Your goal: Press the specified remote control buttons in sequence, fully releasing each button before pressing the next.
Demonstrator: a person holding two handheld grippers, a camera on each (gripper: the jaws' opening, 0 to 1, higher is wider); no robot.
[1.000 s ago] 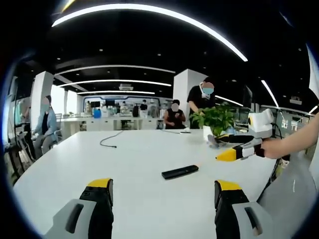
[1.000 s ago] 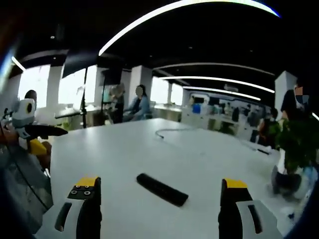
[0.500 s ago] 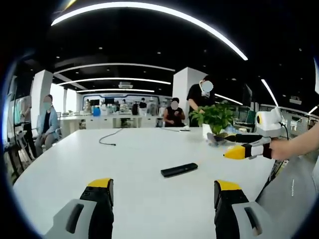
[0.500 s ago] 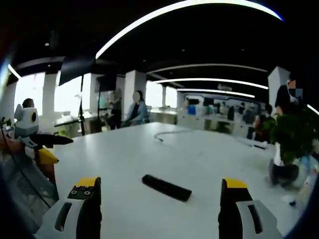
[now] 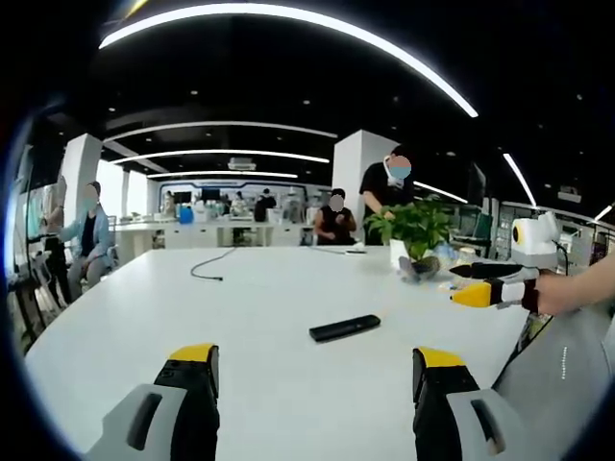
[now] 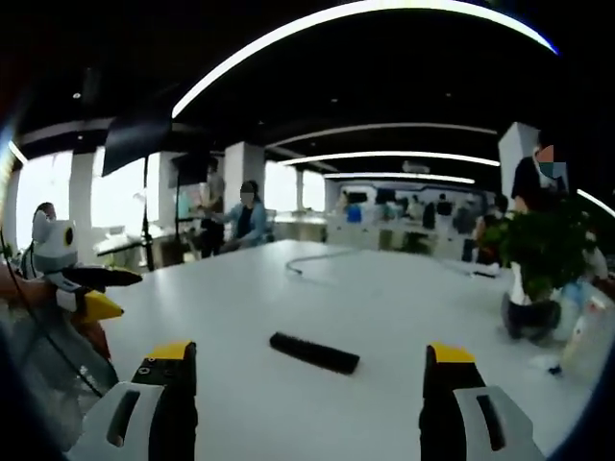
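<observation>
Slim black remote point(image 5: 345, 328), long flat bar shape, matte looking, lying flat near the middle of a big white table point(image 5: 259, 288) with a smooth, faintly glossy top and a rounded edge. Same remote point(image 6: 314, 352) seen from the other side, angled across the tabletop point(image 6: 365, 298), nothing touching it, plenty of bare surface all round. Left gripper point(image 5: 316, 373) low over the near edge, jaws spread wide with nothing between them, yellow tips on black pads, grey plastic bodies. Right gripper point(image 6: 307, 370) same deal, jaws apart and empty, remote well ahead between them. Right gripper point(image 5: 473, 295) also poking in from the right in the left gripper view, held in a hand point(image 5: 562, 291), well clear of the remote. Left gripper point(image 6: 101, 306) likewise at the left of the right gripper view. Leafy potted plant point(image 5: 415, 235) near the far right edge, thin dark cable point(image 5: 213, 266) snaking off the far side. People point(image 5: 336, 219) at desks beyond, curved light strips overhead.
</observation>
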